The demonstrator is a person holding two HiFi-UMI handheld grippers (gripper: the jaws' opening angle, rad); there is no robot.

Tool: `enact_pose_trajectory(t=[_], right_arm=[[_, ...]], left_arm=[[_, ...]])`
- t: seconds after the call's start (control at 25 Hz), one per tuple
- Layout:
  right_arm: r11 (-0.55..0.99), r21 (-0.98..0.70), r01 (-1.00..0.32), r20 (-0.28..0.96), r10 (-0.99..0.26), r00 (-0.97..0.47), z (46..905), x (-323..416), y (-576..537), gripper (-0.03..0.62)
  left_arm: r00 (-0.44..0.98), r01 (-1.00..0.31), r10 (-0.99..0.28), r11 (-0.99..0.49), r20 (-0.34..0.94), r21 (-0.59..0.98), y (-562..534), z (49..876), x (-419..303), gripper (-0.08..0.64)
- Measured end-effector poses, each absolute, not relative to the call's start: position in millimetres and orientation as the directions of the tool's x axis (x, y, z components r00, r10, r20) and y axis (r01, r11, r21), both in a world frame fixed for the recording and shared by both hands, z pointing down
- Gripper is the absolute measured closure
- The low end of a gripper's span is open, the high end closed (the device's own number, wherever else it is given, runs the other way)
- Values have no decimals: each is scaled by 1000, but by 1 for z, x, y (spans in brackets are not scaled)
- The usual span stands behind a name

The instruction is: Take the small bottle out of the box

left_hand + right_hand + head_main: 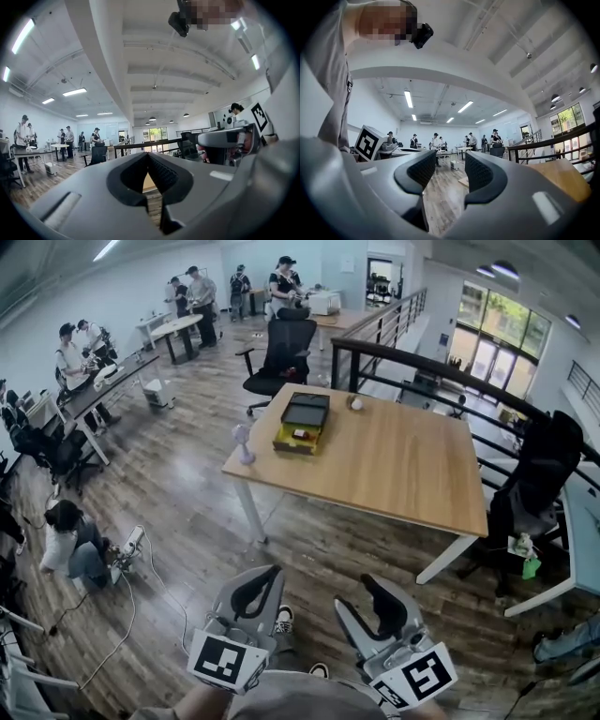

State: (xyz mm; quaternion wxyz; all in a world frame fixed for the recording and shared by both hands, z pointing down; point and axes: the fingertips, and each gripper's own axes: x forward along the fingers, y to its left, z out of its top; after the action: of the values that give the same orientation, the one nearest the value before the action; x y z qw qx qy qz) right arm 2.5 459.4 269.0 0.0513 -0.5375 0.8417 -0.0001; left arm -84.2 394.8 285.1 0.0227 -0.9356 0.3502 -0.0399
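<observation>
A yellow box [296, 441] with a dark open lid [306, 410] sits at the far left of a wooden table [394, 460], well ahead of both grippers. Something small and pale lies inside the box; I cannot make out the bottle. A small white round object [356, 403] rests on the table beside the box. My left gripper [259, 589] is held low near my body, its tips touching with nothing between them. Beside it, my right gripper [362, 604] stands open and empty; in the right gripper view the right gripper [450, 161] shows floor between its pads.
A small purple stand [243, 442] is at the table's near left corner. A black office chair [281, 352] stands behind the table and another chair [539, 474] to its right. A dark railing [422, 362] runs behind. A person [67, 538] crouches on the floor at left.
</observation>
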Motion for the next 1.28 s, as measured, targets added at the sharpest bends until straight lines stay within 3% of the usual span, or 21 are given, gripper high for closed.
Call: enact_pose_trajectory(t=[0.6, 1.28], right_arm=[[401, -41, -915, 2, -916, -401, 291, 15, 366, 414], [378, -51, -924, 194, -904, -380, 322, -1, 121, 415]], left_arm=[[746, -660, -661, -750, 79, -51, 306, 297, -80, 561], [780, -618, -620, -785, 90, -52, 68, 302, -100, 561]])
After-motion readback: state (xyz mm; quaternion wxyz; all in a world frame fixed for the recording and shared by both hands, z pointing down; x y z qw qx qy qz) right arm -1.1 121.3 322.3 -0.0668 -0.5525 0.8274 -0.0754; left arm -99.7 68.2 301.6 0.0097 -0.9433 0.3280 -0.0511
